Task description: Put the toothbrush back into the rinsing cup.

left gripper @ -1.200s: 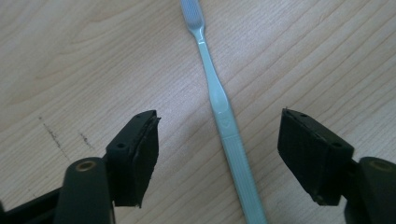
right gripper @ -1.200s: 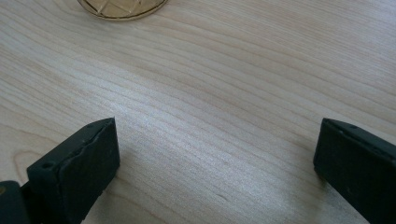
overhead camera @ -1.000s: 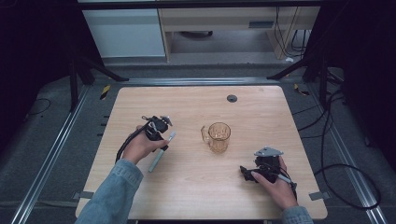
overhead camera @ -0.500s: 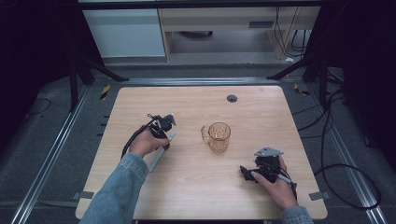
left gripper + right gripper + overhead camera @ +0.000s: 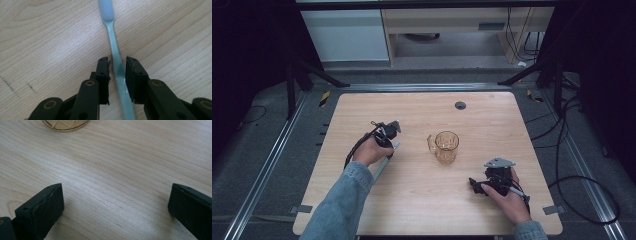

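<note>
Now my left gripper has its jaws nearly closed around the pale green toothbrush handle, one on each side; whether they press it yet I cannot tell; the brush lies flat on the wooden table; my right gripper has jaws spread wide over bare wood, holding nothing; the amber glass mug stands mid-table with open room around it.

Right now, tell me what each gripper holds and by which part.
The left gripper straddles the toothbrush at mid-handle on the table, narrow gaps showing either side, so not yet held. The right gripper is wide open, holding nothing.
</note>
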Motion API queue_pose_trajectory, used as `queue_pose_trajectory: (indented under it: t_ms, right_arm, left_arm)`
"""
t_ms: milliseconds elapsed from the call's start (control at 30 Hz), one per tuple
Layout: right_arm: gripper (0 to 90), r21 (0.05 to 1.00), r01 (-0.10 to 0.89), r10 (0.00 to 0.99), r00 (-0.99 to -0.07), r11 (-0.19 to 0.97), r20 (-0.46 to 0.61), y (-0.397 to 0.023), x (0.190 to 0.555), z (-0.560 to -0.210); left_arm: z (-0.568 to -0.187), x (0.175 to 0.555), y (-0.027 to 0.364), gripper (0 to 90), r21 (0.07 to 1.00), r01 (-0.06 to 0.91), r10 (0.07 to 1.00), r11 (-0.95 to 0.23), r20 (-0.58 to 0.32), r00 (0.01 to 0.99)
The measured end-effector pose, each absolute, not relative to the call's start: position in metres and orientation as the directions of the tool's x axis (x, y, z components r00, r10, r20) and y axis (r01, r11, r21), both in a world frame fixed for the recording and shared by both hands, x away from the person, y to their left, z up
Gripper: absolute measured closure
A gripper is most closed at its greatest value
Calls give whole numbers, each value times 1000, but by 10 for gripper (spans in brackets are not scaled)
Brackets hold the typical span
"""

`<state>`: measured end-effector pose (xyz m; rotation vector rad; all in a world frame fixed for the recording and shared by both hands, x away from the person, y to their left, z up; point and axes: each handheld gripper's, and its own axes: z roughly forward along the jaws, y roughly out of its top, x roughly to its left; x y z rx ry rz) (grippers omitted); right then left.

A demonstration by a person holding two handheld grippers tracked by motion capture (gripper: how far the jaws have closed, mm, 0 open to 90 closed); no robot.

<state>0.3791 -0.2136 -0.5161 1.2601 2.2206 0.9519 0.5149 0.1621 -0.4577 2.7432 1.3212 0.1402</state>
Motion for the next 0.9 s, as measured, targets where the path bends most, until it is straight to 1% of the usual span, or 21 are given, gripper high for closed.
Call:
queue_pose_trajectory:
  t_ms: [167, 633, 900]
  right_arm:
    - [7, 732, 580, 862, -506, 357, -20, -214, 379, -516]
    - [7, 732, 579, 862, -506, 358, -21, -214, 379, -516]
    - [7, 732, 580, 862, -506, 357, -21, -214, 379, -516]
  left_arm:
    - [-460, 515, 161, 710, 118, 775, 783, -621, 40, 621]
    - [-463, 516, 160, 735, 109, 776, 782, -622, 24, 623]
    - [-463, 516, 160, 782, 113, 772, 778, -626, 25, 627]
